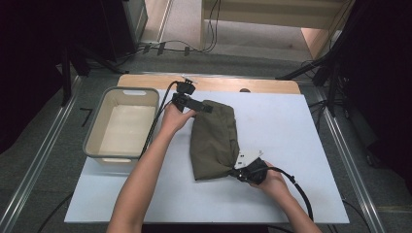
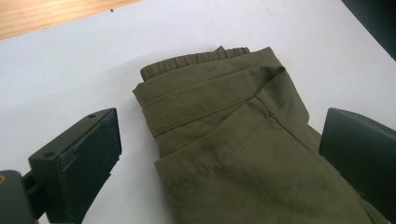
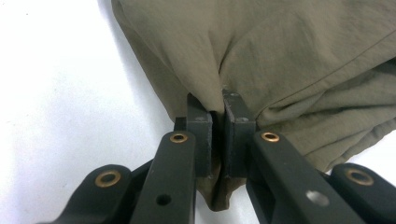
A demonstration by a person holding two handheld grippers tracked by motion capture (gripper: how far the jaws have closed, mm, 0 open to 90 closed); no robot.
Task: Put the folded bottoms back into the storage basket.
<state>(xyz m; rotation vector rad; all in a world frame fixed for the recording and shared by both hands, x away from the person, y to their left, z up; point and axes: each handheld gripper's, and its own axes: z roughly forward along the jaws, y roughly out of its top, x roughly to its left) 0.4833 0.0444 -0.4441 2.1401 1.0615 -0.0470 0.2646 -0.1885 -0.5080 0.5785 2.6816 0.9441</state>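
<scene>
A folded olive-green garment (image 1: 214,141) lies on the white table top (image 1: 286,145) in the high view. My right gripper (image 1: 243,171) is shut on its near right corner; in the right gripper view the cloth (image 3: 261,56) bunches up between the two pressed pads (image 3: 201,130). My left gripper (image 1: 197,104) hovers at the garment's far left corner, jaws spread wide. In the left gripper view the folded end of the garment (image 2: 233,140), with its elastic waistband, lies between the open fingers (image 2: 88,149), which do not touch it.
A pale plastic bin (image 1: 124,124) stands on the table to the left of the garment, beside my left forearm. A wooden strip (image 1: 209,82) runs along the table's far edge. Cables trail from both grippers; dark stands flank the table.
</scene>
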